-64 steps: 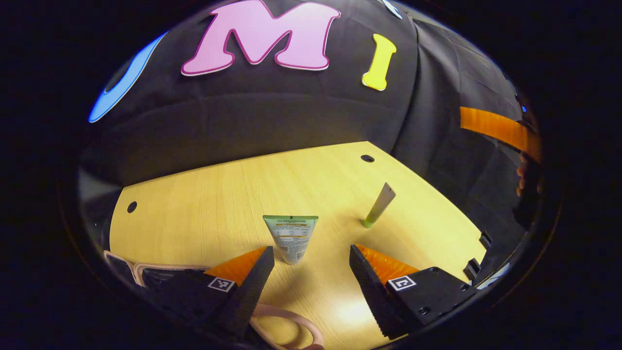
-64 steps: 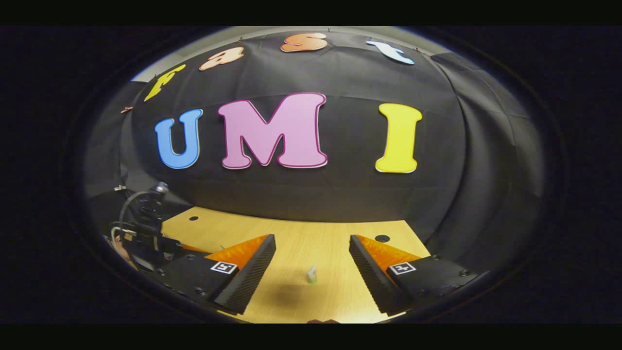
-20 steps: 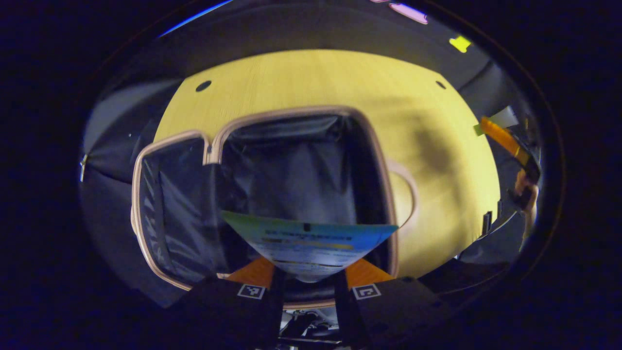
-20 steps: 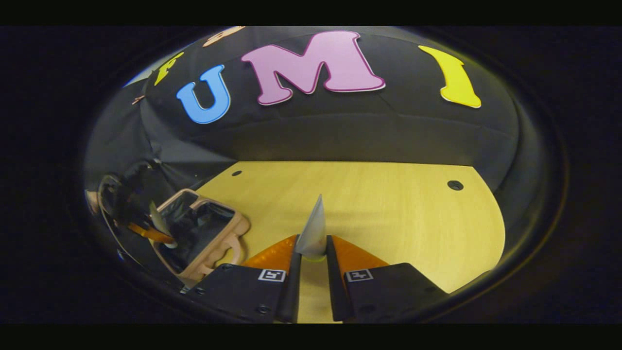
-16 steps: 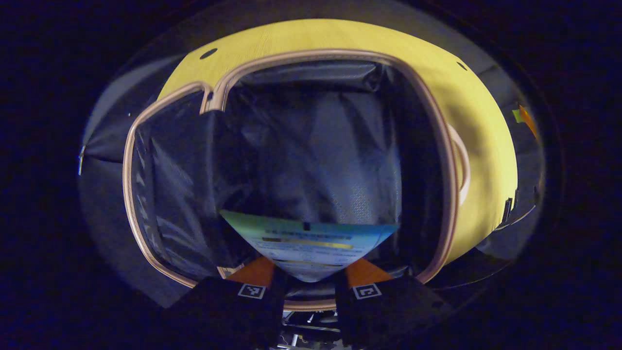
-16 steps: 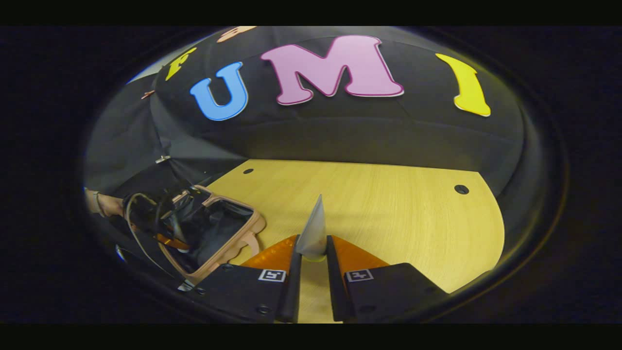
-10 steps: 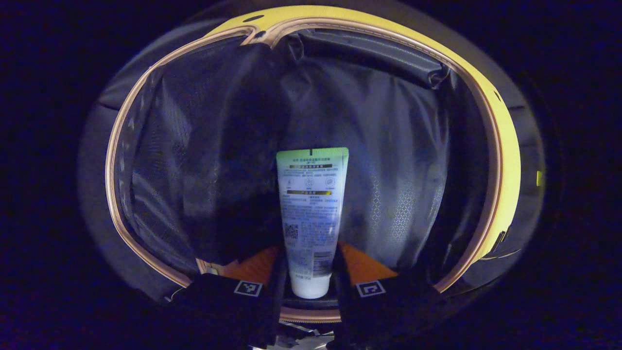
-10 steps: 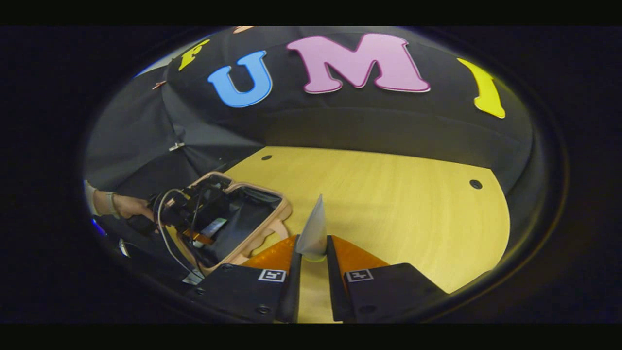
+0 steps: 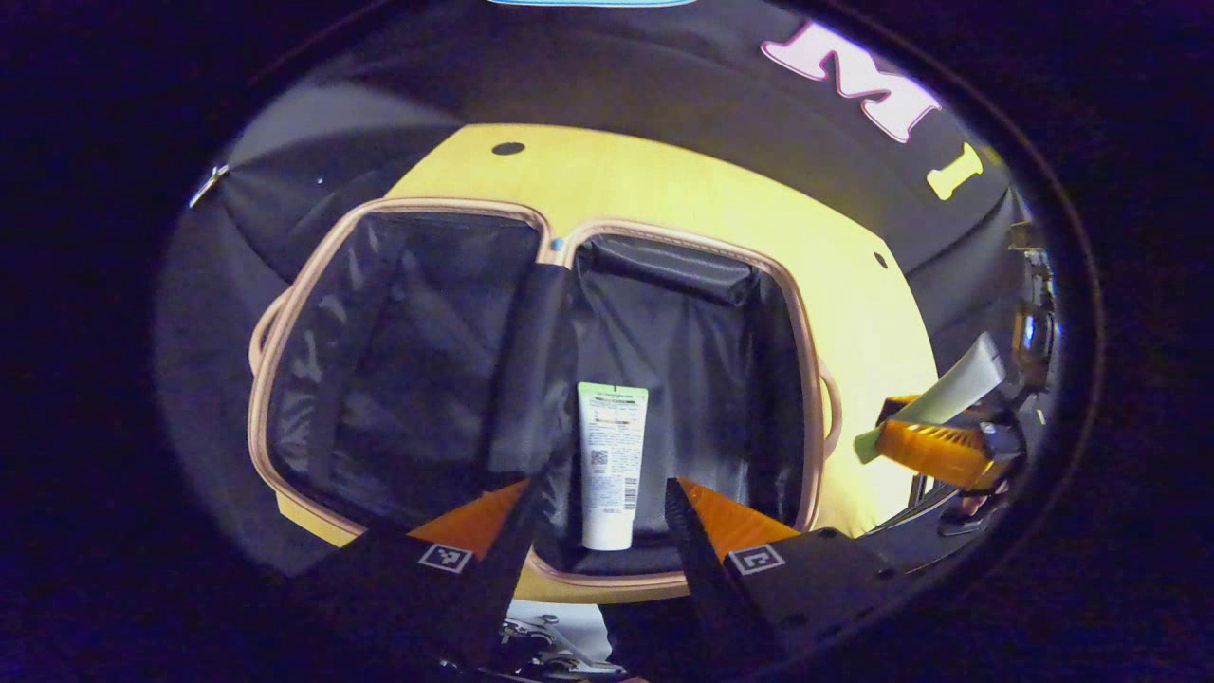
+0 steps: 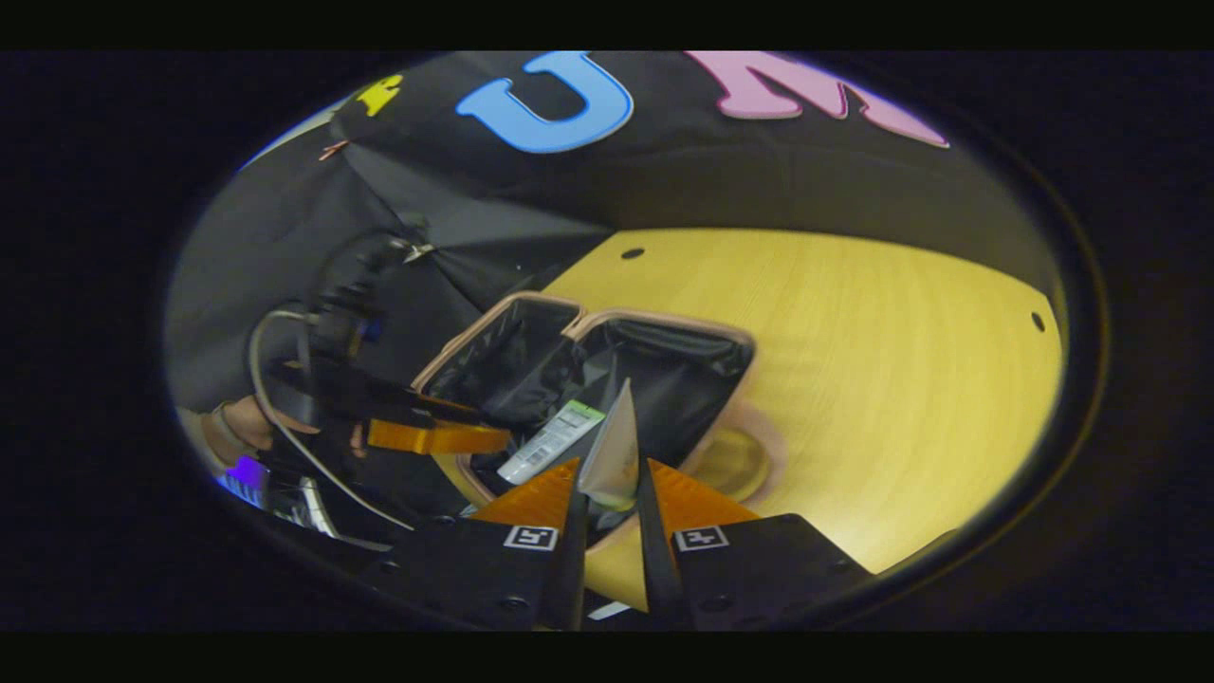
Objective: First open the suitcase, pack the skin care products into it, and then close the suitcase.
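Observation:
The pink-rimmed suitcase lies open on the table, both halves lined in black. A white tube with a green end lies loose in its right half. My left gripper hovers open just above that tube, fingers spread to either side. In the right gripper view, my right gripper is shut on a slim grey tube with a green cap, held upright over the near edge of the suitcase. The white tube is in there too, with the left gripper beside it.
The wooden table stretches wide to the right of the suitcase, with small round holes near its far edge. The suitcase's pink handle sticks out toward the table. A hand and a cable are behind the left gripper.
My left gripper opened, let the white tube go into the suitcase and drew back upward. My right gripper carried the slim tube leftward to the suitcase.

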Demonstrator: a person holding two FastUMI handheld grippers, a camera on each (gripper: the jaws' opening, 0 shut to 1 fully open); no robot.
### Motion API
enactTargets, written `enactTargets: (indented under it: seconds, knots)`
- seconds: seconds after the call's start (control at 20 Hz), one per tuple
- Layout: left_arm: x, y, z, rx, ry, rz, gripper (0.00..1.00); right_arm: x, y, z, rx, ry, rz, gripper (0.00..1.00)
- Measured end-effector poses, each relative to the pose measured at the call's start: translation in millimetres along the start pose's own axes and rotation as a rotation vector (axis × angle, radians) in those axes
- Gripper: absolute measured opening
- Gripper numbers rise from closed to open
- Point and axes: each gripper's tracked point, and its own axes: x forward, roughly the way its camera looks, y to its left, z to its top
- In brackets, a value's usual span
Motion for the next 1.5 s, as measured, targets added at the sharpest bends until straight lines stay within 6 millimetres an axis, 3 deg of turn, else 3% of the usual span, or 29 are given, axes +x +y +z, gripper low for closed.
enactTargets:
  seconds: [0.05, 0.1, 0.15, 0.2, 0.3, 0.4, 0.45, 0.6, 0.65, 0.75, 0.85, 1.0, 1.2, 1.35, 1.5]
  knots:
    - [-6.1, 19.1, 1.2, -0.020, -0.017, 0.022, 0.83, 16.3, 0.1, -11.9, 0.016, 0.057, -0.009, 0.37]
    - [-13.0, 39.0, 1.9, -0.039, -0.033, 0.050, 0.83, 32.2, 2.6, -23.9, 0.033, 0.120, -0.015, 0.22]
    - [-19.2, 55.8, 0.7, -0.055, -0.040, 0.070, 0.83, 45.8, 8.4, -36.1, 0.068, 0.183, -0.012, 0.23]
    - [-24.7, 74.8, -0.3, -0.073, -0.052, 0.088, 0.83, 59.2, 15.7, -46.4, 0.119, 0.230, -0.007, 0.30]
    - [-35.8, 111.7, -3.5, -0.112, -0.066, 0.132, 0.83, 79.3, 19.2, -61.4, 0.209, 0.308, -0.025, 0.31]
    - [-46.7, 143.9, -4.8, -0.149, -0.087, 0.168, 0.83, 91.4, 12.8, -77.7, 0.267, 0.386, -0.083, 0.27]
    - [-47.9, 158.7, -3.9, -0.160, -0.097, 0.184, 0.83, 95.1, 5.7, -83.0, 0.266, 0.407, -0.124, 0.30]
    - [-61.4, 193.2, 1.5, -0.180, -0.113, 0.232, 0.83, 96.4, 2.1, -85.7, 0.290, 0.437, -0.186, 0.31]
    - [-61.3, 200.4, 4.6, -0.190, -0.117, 0.237, 0.83, 95.3, 3.5, -82.5, 0.310, 0.435, -0.190, 0.27]
    - [-58.5, 211.2, 10.3, -0.204, -0.123, 0.238, 0.83, 92.7, 15.7, -73.5, 0.366, 0.413, -0.161, 0.34]
    - [-51.3, 233.2, 21.0, -0.188, -0.137, 0.286, 0.83, 86.2, 28.9, -64.5, 0.332, 0.383, -0.139, 0.61]
    - [-53.8, 268.4, 51.5, -0.182, -0.176, 0.362, 0.82, 66.4, 37.6, -49.2, 0.122, 0.279, -0.147, 0.98]
    - [-54.7, 316.1, 94.6, -0.236, -0.230, 0.419, 0.81, 28.9, 51.8, -30.2, -0.033, 0.158, -0.107, 0.98]
    - [-28.8, 333.3, 109.5, -0.218, -0.198, 0.431, 0.82, 5.7, 41.2, -15.5, -0.007, 0.087, -0.119, 0.98]
    - [2.1, 350.9, 107.2, -0.220, -0.104, 0.471, 0.83, -9.4, 18.9, -11.8, 0.029, 0.048, -0.165, 0.97]
